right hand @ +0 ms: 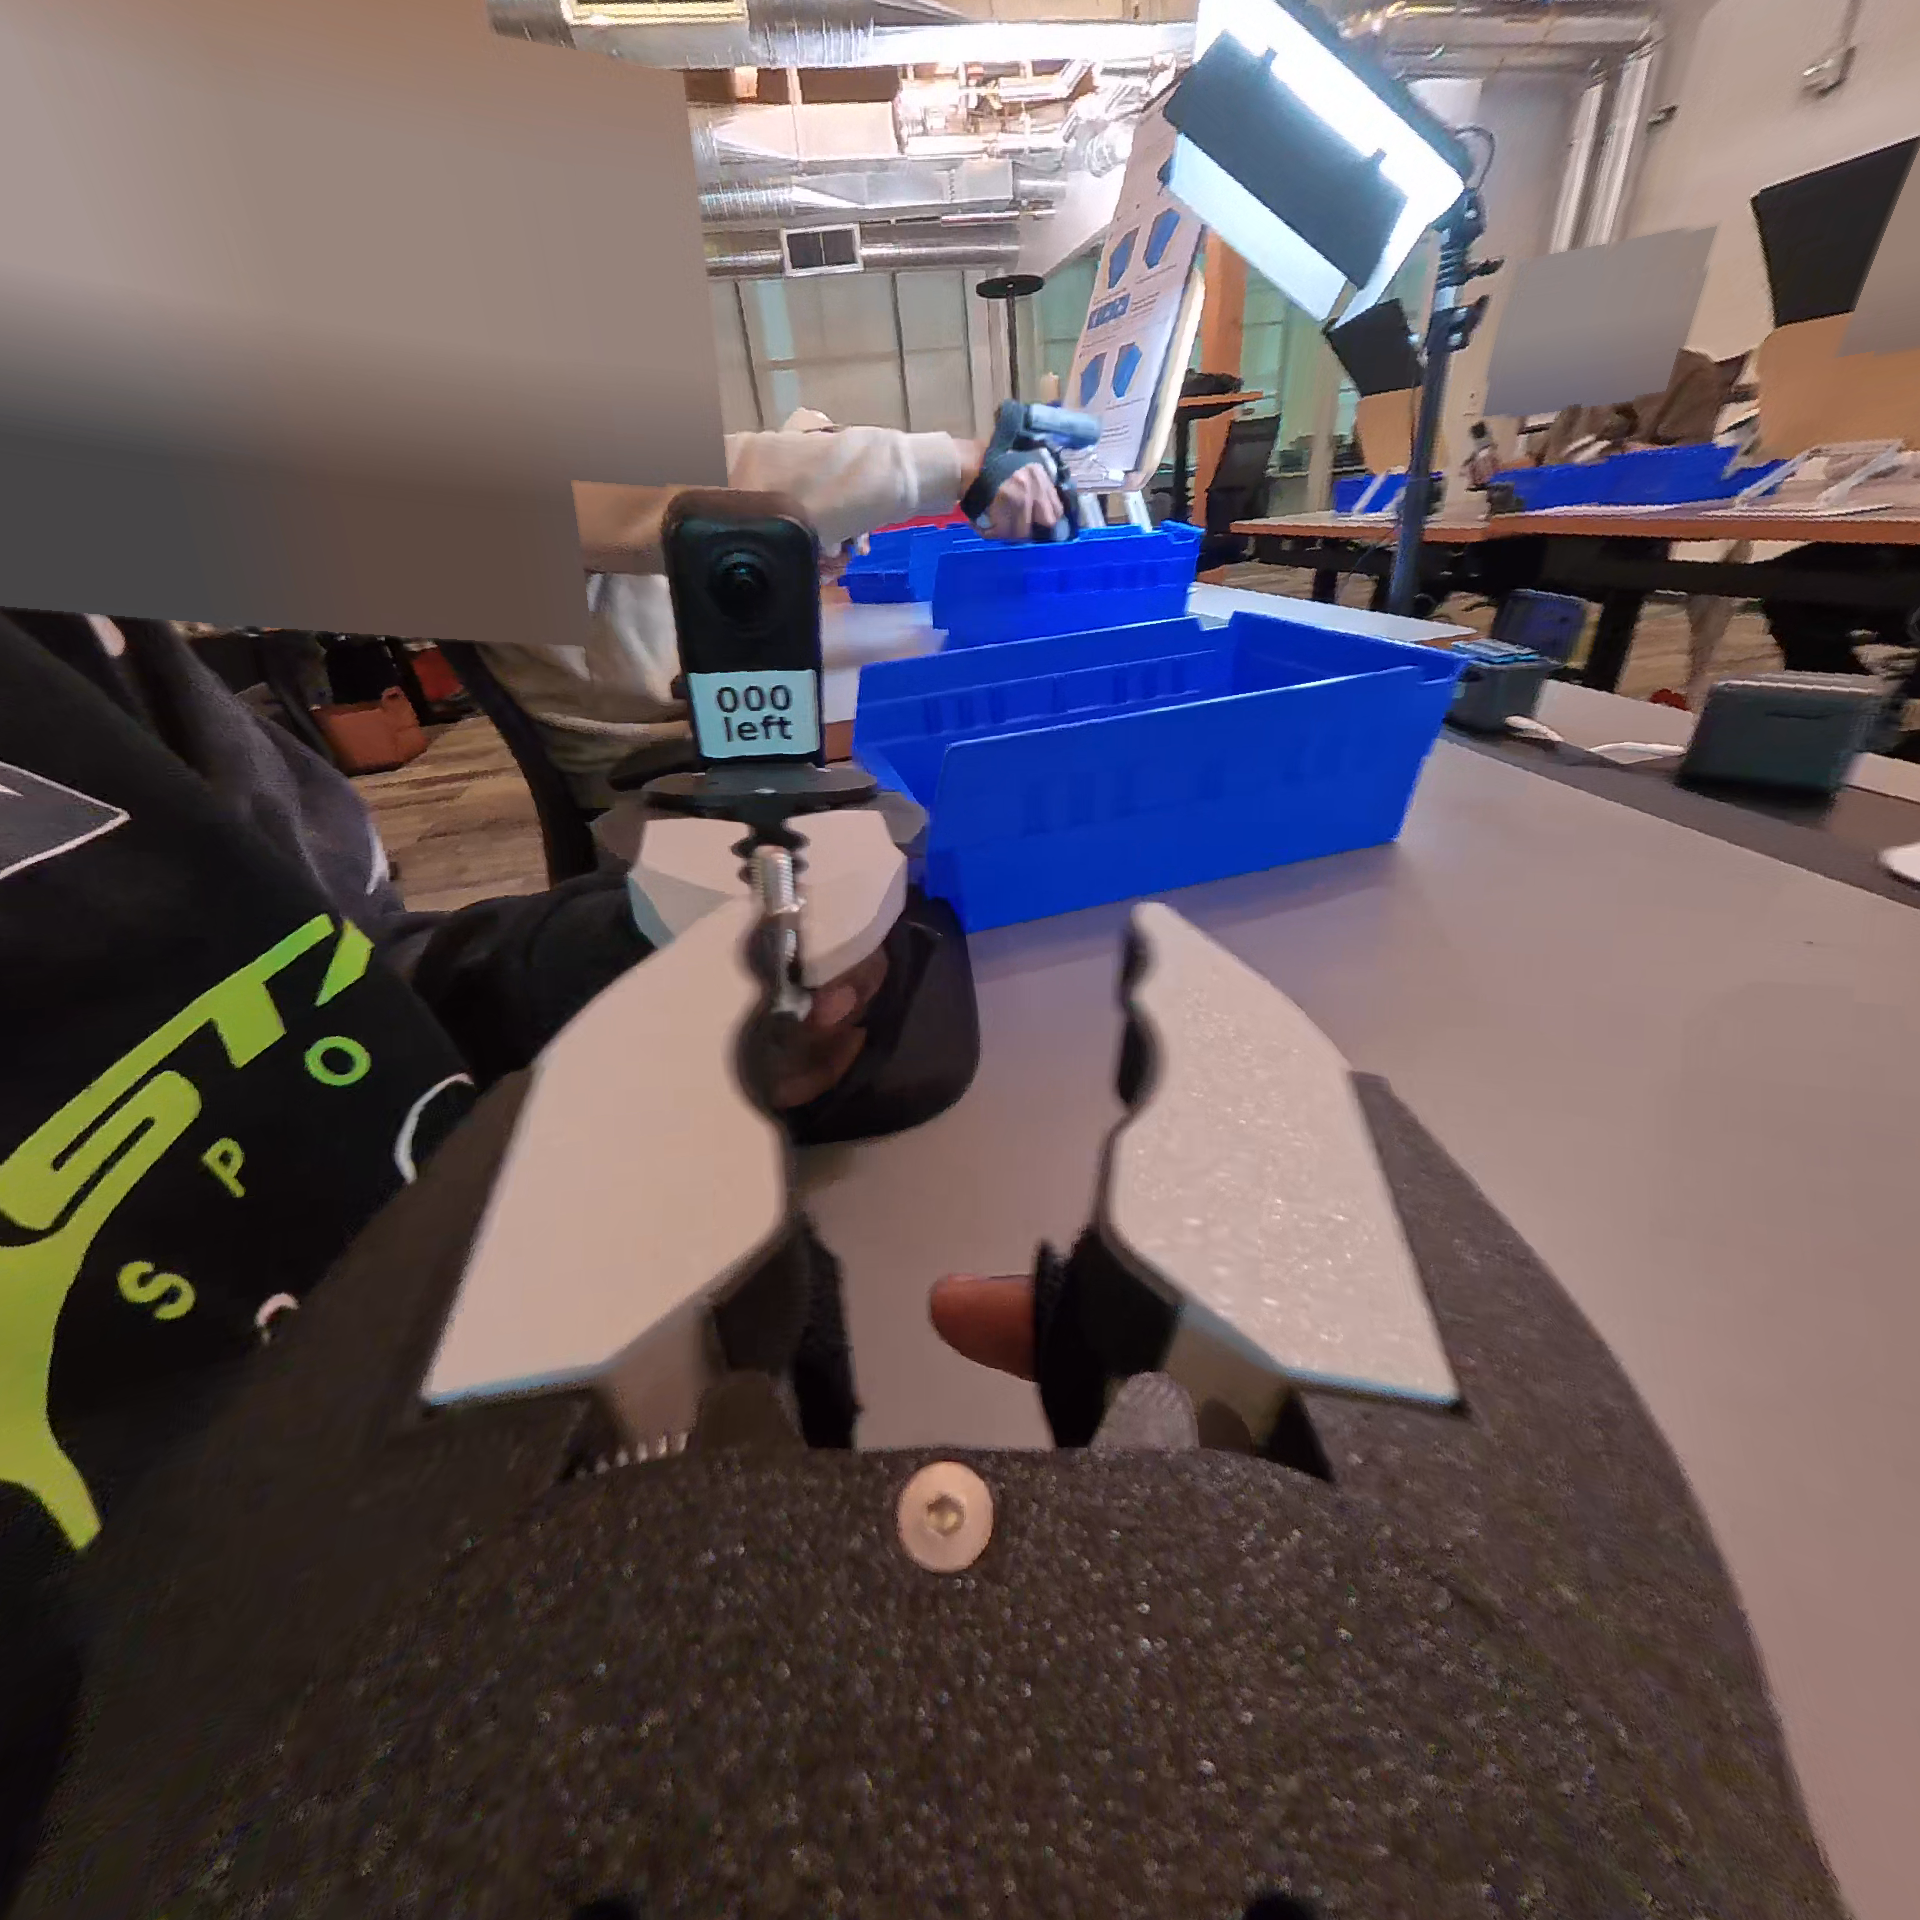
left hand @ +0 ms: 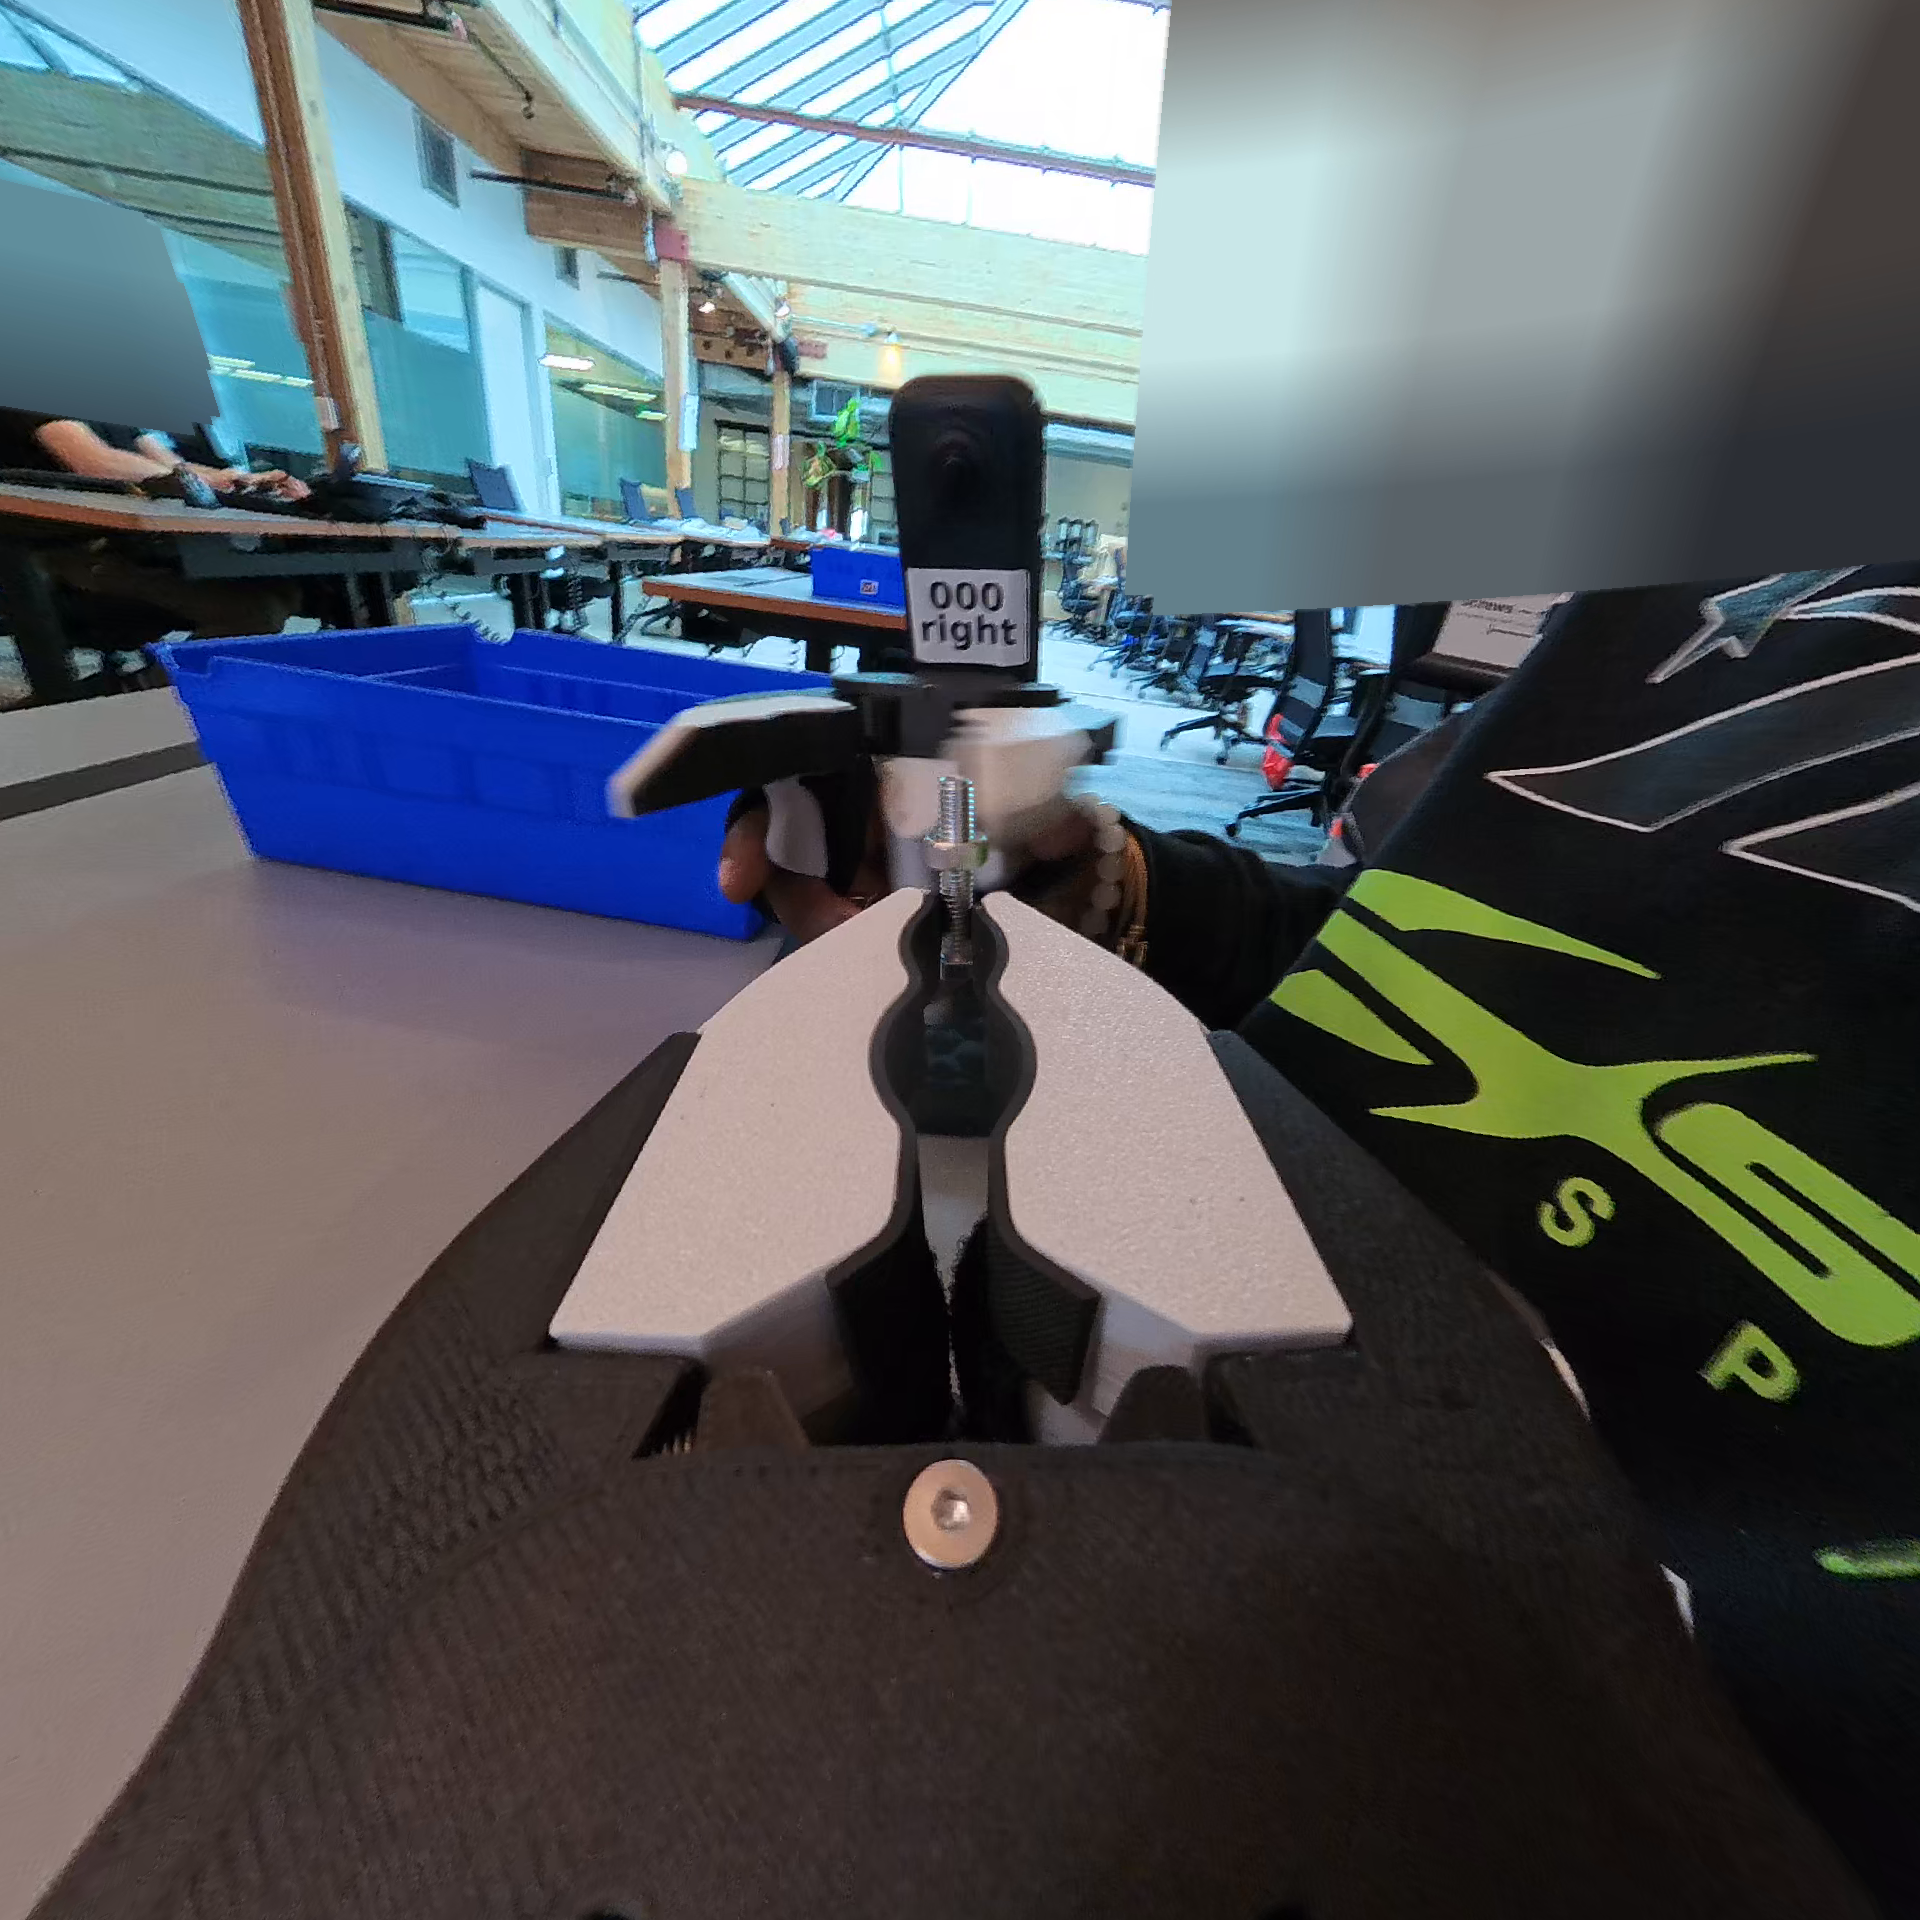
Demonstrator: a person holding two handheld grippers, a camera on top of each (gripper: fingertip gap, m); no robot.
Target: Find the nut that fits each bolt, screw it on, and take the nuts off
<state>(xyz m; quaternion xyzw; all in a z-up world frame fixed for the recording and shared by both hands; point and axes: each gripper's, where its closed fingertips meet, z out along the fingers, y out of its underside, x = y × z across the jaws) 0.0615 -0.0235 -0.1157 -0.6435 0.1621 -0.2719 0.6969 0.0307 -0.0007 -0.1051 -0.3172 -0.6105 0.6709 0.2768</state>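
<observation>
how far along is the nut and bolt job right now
Done: a nut already sits partway down the bolt, with bare thread above and below it. In hand: the left tongs clamp the bolt upright by its lower shank, while the right tongs stand wide open beside it, holding nothing. Left: turning the nut further or off; whether other bolts wait in the blue bin cannot be seen.

Between our two claws there is little room: the left claw (left hand: 951, 914) grips a bolt (left hand: 954, 821) whose threaded end, with a nut (left hand: 954, 854) on it, juts toward the right claw (right hand: 935, 997), whose fingers stand wide apart just beside it. A blue bin (right hand: 1164, 800) blocks the far part of the surface (right hand: 1558, 1039). We see bare surface before the bin and toward the right edge, and the person's dark sleeve (right hand: 499, 966) crowds the near side.
</observation>
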